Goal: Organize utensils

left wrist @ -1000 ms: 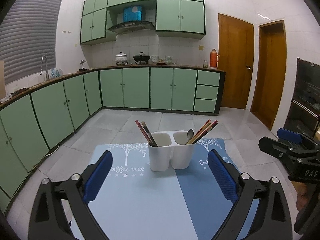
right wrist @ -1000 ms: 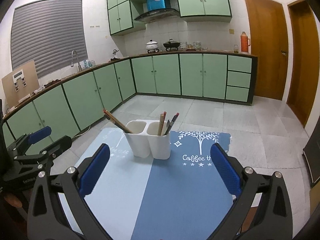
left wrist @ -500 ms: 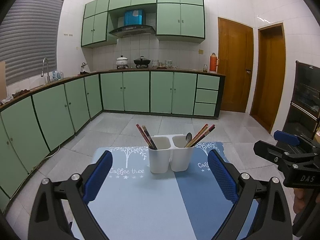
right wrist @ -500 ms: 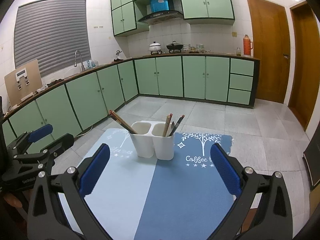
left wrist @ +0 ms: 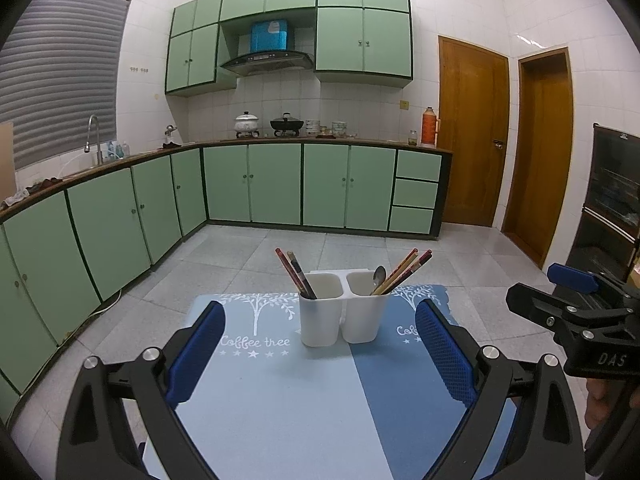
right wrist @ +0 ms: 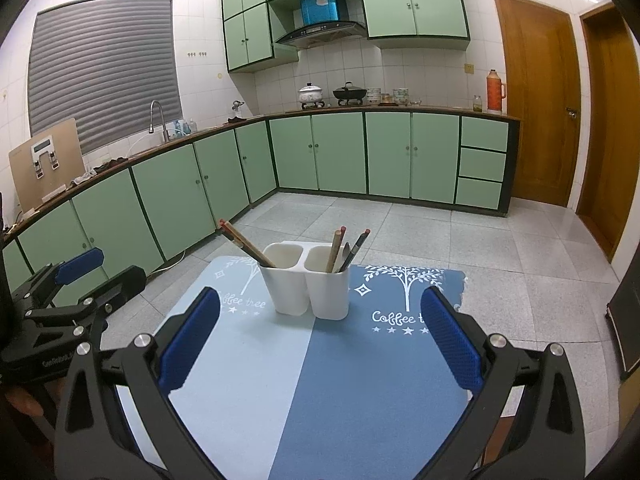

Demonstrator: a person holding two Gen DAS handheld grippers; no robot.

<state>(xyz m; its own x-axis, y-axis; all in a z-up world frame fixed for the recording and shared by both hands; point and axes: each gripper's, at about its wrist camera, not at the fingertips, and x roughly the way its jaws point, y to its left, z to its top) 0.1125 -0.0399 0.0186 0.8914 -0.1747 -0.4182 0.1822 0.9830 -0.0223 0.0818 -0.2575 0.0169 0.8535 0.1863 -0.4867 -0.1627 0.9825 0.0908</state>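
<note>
Left wrist view. Left gripper (left wrist: 320, 344): jaws spread wide, nothing between the blue pads (left wrist: 196, 352), held above the near part of the mat (left wrist: 280, 408). Mat: 2 blue tones, light on the left, darker on the right, printed with white trees and "Coffee tree". Holder (left wrist: 340, 308): white, 2 compartments side by side, standing upright on the far half of the mat, well apart from the pads. Left compartment: 2 chopsticks (left wrist: 294, 272), dark and red, leaning left. Right compartment: 1 spoon (left wrist: 378, 277), bowl up, and several chopsticks leaning right; exact count cannot be told. Right gripper (left wrist: 576, 300): at the right edge, off the mat's right side; whether its jaws are apart cannot be told here.

Right wrist view. Right gripper (right wrist: 320, 332): released, jaws wide, empty, above the near mat (right wrist: 360, 392). Holder (right wrist: 308, 284): upright ahead of the pads, on the seam of the 2 tones. Left compartment: chopsticks (right wrist: 244, 242) leaning left. Right compartment: spoon (right wrist: 345, 251) among leaning sticks. Left gripper (right wrist: 76, 276): at the left edge, beside the mat.
</note>
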